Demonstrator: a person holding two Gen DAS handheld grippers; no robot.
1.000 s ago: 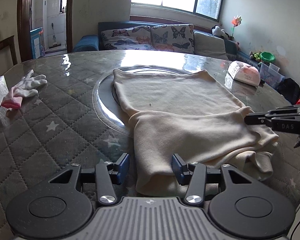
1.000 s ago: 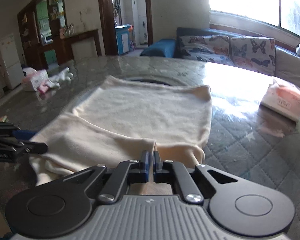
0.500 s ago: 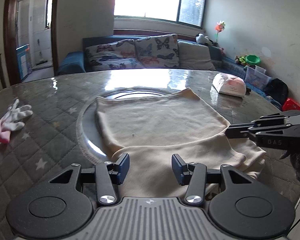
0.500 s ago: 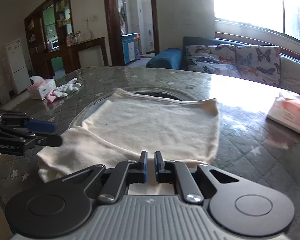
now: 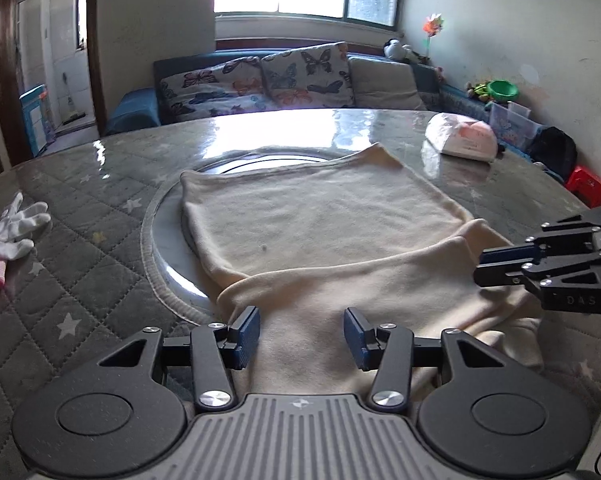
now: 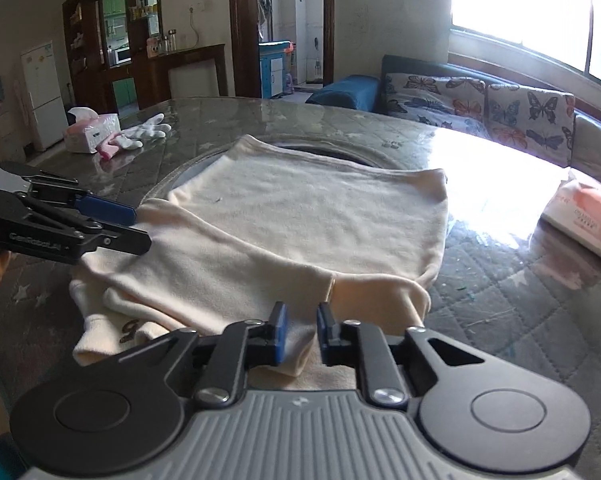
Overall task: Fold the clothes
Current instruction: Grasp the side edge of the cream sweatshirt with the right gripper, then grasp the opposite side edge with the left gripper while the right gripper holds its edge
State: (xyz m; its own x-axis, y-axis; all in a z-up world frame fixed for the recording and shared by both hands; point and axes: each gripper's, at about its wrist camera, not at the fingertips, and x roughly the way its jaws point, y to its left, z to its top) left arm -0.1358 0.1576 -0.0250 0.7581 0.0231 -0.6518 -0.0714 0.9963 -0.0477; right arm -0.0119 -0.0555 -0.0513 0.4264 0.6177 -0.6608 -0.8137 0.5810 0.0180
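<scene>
Right hand-held gripper (image 6: 302,334) just let go, left hand-held gripper (image 5: 301,336) wide open; cream garment (image 5: 324,236) looks soft and floppy, so pinch its folded edge.

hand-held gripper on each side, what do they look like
Both match: the left hand-held gripper and right hand-held gripper have black linkage arms, silver pivot screws, blue ribbed pads, round black discs and a grey ribbed body. White lettering runs along their sides.

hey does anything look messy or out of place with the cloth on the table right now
Yes. The cream garment's near end is bunched unevenly at the table edge, layers sticking out instead of lining up. A small dark speck marks the flat part.
</scene>
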